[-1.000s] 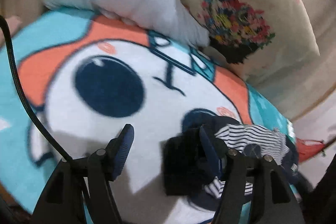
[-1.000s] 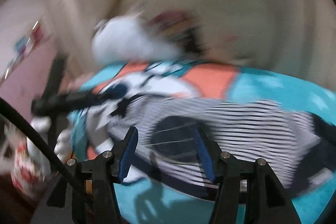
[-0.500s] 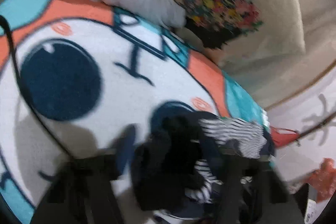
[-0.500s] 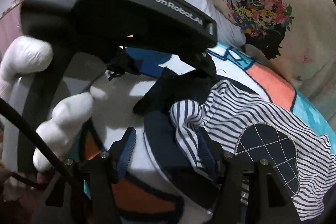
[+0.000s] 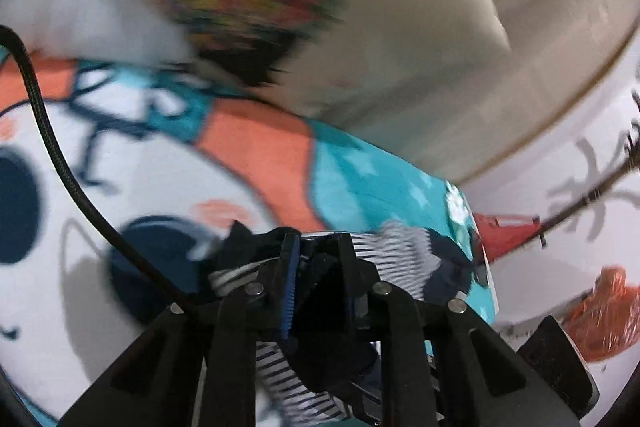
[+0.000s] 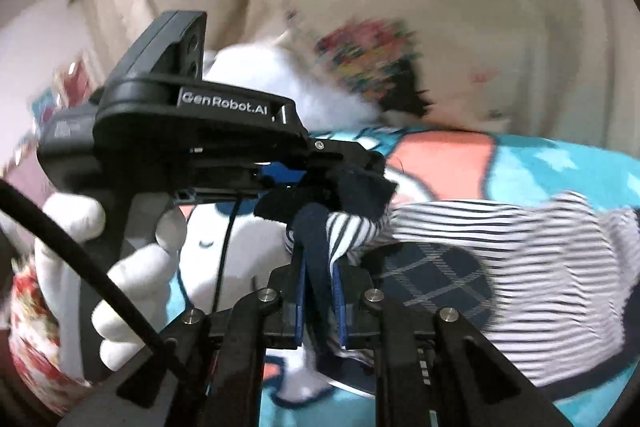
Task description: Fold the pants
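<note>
Item 1. Right tongs: the 2 blue-padded fingers stand nearly together, pinching a navy edge band of the pants where it rises between them. Grip taken at the hem or waist edge, probably so the cloth can be lifted and carried over as 1 layer.

Item 2. Left tongs: fingers narrowed on a dark bunch of the same garment, striped cloth spilling below and to the right of them. In the right wrist view these tongs sit just above and ahead of the right tongs, gripping a dark corner touching the striped fold. The 2 grips lie close together on 1 end, which suggests a shared lift of that end.

Item 3. Gloved hand, white, on the left tongs' handle, left of the right tongs.

Item 4. Pants, remainder: striped body with a navy checked patch, spread flat to the right of the right tongs; judged not yet folded.

Item 5. Blanket, cartoon print in teal, orange and white, beneath the garment and both tongs; serves as folding surface.

Item 6. Pillow, cream with floral print, well beyond the tongs; blurred.
</note>
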### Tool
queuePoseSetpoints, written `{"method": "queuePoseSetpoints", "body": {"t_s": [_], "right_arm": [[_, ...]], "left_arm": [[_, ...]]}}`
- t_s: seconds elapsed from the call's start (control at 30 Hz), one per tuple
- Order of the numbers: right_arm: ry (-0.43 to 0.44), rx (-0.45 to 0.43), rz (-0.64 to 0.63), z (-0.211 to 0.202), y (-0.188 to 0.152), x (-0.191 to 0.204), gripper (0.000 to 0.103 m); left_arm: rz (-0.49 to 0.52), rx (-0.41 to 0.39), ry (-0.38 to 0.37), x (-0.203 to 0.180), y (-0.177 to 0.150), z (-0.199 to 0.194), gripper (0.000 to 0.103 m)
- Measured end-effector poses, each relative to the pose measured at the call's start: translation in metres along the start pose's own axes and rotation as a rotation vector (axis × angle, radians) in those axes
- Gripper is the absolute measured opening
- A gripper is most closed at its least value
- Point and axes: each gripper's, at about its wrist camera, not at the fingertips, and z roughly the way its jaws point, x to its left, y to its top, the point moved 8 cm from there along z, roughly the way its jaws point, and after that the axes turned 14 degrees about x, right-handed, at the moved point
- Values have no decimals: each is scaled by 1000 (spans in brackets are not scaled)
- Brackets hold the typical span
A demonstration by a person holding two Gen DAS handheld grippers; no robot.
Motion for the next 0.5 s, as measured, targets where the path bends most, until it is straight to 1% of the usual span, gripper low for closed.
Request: {"method": "queuePoseSetpoints", "body": {"t_s": [0.07, 0.13, 0.2, 0.23, 0.27, 0.3, 0.33, 0.37, 0.4, 0.47, 0.5], "right_arm": [[-16, -22, 61, -16, -7, -26, 12], [-36, -33, 125, -26, -17, -52, 13], [-64, -26, 209, -34, -30, -84, 13], [-78, -22, 234, -34, -32, -94, 13], [-96, -13, 266, -38, -38, -107, 17], [-103, -9, 282, -42, -42, -114, 19], [-103, -12, 284, -49, -44, -119, 22], [-113, -28, 271, -59, -44, -121, 27], [-134, -46, 257, -68, -43, -120, 30], [-161, -104, 221, -94, -33, -117, 30], [-155, -117, 213, -98, -28, -113, 30]], "left_arm": [[52, 33, -4, -27, -1, 19, 19], [107, 55, 8, -52, -1, 36, 26], [118, 64, 7, -65, 0, 45, 33], [118, 64, -6, -69, 0, 46, 36], [117, 59, -20, -73, 0, 45, 38], [113, 48, -24, -74, 0, 41, 44], [106, 30, -15, -73, 0, 37, 48], [97, 8, 6, -70, 0, 30, 50], [87, -13, 38, -64, -2, 24, 50], [68, -42, 102, -50, -7, 13, 50], [58, -51, 125, -44, -8, 9, 50]]}}
